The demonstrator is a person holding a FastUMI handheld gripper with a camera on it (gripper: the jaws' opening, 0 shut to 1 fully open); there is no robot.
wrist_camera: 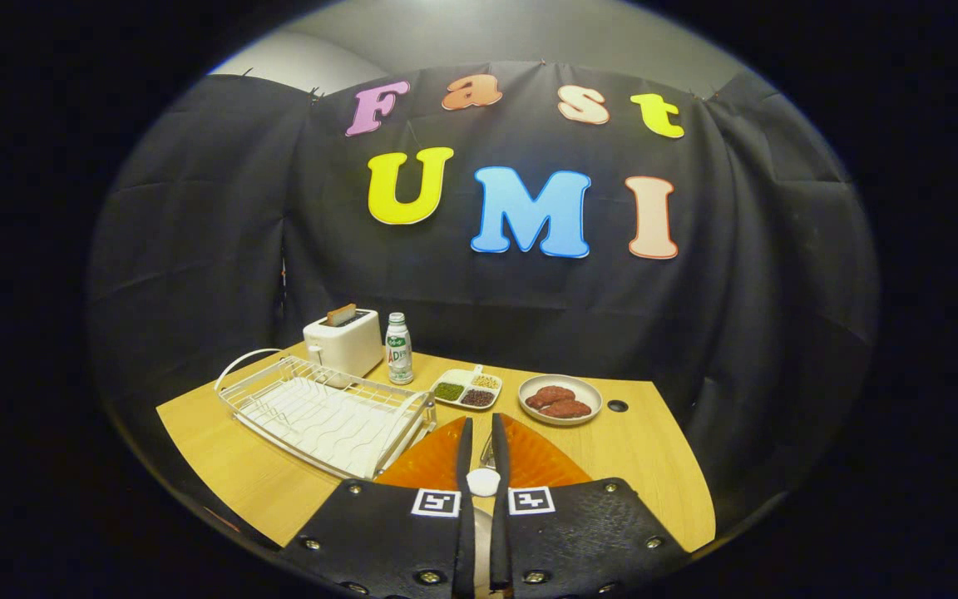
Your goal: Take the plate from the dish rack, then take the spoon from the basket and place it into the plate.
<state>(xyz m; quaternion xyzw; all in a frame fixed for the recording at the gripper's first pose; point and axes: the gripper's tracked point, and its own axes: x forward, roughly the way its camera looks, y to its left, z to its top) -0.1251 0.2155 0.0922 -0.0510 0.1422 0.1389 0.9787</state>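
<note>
My gripper (pixel 479 433) is shut on a spoon (pixel 484 480), whose pale end shows between the two black fingers while a thin metal part runs forward in the gap. Directly under the fingers an orange ribbed plate (pixel 429 464) lies flat on the wooden table, spreading out to both sides of them. The white wire dish rack (pixel 325 412) stands to the left of the plate with its slots bare. A small holder (pixel 427 409) sits at the rack's right end, close to my left fingertip. How high the spoon hangs over the plate I cannot tell.
Behind the rack stand a white toaster (pixel 344 343) and a small bottle (pixel 398 349). Beyond the fingers sit a white divided dish (pixel 468 388) of grains and a grey plate (pixel 560 399) with red-brown pieces. The wooden table (pixel 654 466) has a dark hole (pixel 617 406) near that plate.
</note>
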